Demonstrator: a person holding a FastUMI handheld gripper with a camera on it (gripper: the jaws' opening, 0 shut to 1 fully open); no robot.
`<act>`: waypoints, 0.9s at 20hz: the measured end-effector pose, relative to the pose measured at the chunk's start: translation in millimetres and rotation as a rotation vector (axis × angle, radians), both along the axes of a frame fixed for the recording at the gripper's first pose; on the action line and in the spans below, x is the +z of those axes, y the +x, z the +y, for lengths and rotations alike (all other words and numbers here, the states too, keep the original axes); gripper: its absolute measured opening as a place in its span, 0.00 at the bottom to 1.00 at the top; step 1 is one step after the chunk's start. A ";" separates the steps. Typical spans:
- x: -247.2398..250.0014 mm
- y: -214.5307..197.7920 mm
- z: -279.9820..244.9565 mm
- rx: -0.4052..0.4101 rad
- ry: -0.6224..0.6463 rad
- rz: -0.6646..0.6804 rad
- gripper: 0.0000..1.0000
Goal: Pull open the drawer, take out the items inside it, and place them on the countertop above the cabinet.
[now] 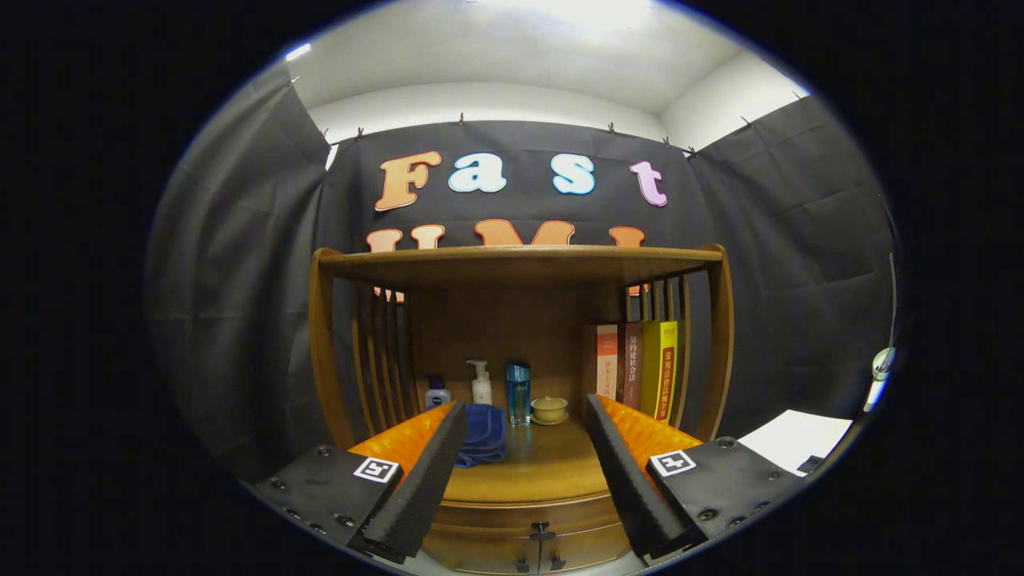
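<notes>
- The gripper has its fingers spread wide, holding nothing, aimed at the wooden cabinet.
- One drawer sits closed under the tabletop, between the fingers; its long axis runs side to side, its one dark knob facing the gripper.
- On the tabletop: three bottles, one folded blue cloth, one lidded cup, three upright books.

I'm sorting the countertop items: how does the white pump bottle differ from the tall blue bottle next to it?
The white pump bottle is opaque with a pump nozzle on top; the tall blue bottle is translucent, straight-sided and flat-topped. The white one stands farther back, the blue one nearer the open gripper, beside the folded blue cloth. Both stand upright on the wooden countertop.
</notes>
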State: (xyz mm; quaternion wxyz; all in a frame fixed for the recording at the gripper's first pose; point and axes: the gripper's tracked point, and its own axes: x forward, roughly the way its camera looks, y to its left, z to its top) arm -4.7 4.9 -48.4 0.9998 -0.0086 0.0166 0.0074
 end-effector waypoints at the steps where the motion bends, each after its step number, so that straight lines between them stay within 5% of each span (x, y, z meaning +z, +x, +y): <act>1: -3.3 -0.4 -1.0 -0.002 0.004 -0.002 0.98; 18: -168.7 -7.8 -19.5 -0.030 -0.072 0.056 0.98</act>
